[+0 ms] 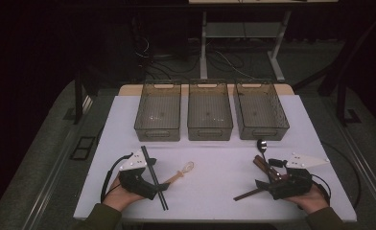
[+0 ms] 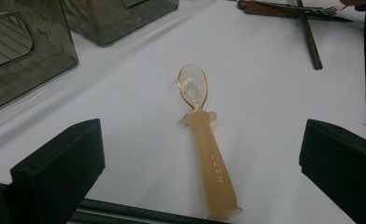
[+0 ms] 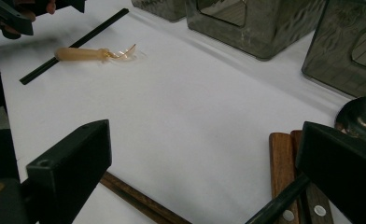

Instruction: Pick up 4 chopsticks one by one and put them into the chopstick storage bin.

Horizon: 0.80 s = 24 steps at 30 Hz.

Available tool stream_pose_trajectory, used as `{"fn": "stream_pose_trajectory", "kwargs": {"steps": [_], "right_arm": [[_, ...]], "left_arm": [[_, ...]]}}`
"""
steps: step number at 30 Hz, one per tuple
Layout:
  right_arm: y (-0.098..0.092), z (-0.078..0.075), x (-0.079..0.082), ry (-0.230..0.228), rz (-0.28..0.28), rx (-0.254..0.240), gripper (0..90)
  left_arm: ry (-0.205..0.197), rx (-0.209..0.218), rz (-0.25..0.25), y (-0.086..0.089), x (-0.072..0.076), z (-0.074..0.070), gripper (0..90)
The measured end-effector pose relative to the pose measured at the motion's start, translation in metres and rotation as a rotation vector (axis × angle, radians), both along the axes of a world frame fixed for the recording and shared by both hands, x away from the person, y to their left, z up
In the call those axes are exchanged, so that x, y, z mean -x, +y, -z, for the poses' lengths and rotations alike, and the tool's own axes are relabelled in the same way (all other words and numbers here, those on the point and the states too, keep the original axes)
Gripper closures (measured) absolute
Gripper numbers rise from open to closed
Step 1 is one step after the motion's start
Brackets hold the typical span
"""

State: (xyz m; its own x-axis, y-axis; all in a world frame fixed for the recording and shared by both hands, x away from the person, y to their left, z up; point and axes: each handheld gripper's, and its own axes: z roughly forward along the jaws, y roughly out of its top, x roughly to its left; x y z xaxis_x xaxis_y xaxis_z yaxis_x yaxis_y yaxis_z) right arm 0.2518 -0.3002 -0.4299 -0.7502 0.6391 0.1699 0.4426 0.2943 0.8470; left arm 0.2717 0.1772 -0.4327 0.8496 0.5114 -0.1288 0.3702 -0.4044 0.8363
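Four raised letters, "CUSN", run along the handle of the peach spoon [image 2: 204,144], which lies flat on the white table [image 1: 215,177] between the wide-open, empty jaws of the left gripper [image 2: 202,163], its clear bowl pointing away toward the bins. A black chopstick [image 1: 153,177] lies just beside the spoon's handle end, near the table's front edge. The right gripper [image 3: 204,163] also stands fully open and holds nothing, with wooden-handled cutlery [image 3: 284,172], a brown chopstick [image 3: 139,200] and a steel spoon [image 3: 363,119] close around its jaws. Three grey bins [image 1: 210,115] line the far edge. Bare white surface stretches between the two grippers.
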Motion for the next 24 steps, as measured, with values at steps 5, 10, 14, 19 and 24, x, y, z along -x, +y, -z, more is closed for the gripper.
{"fn": "stream_pose_trajectory", "kwargs": {"steps": [5, 10, 14, 19, 24], "right_arm": [[0.000, -0.001, 0.001, 0.008, -0.004, -0.001, 3.3], [0.001, -0.003, 0.002, 0.025, -0.015, 0.003, 7.4], [0.002, -0.007, 0.005, 0.038, -0.038, 0.011, 17.2], [0.006, -0.010, 0.010, 0.051, -0.071, 0.017, 33.6], [0.010, -0.012, 0.011, 0.053, -0.096, 0.025, 48.3]], "left_arm": [[0.000, 0.000, 0.002, -0.001, 0.000, 0.000, 0.0], [0.004, -0.006, 0.000, -0.001, 0.000, 0.000, 0.0], [0.005, -0.008, 0.007, -0.002, 0.002, 0.001, 0.0], [0.004, -0.006, 0.012, -0.003, 0.002, 0.000, 0.0], [0.004, -0.004, 0.011, -0.002, 0.003, -0.001, 0.0]]}}
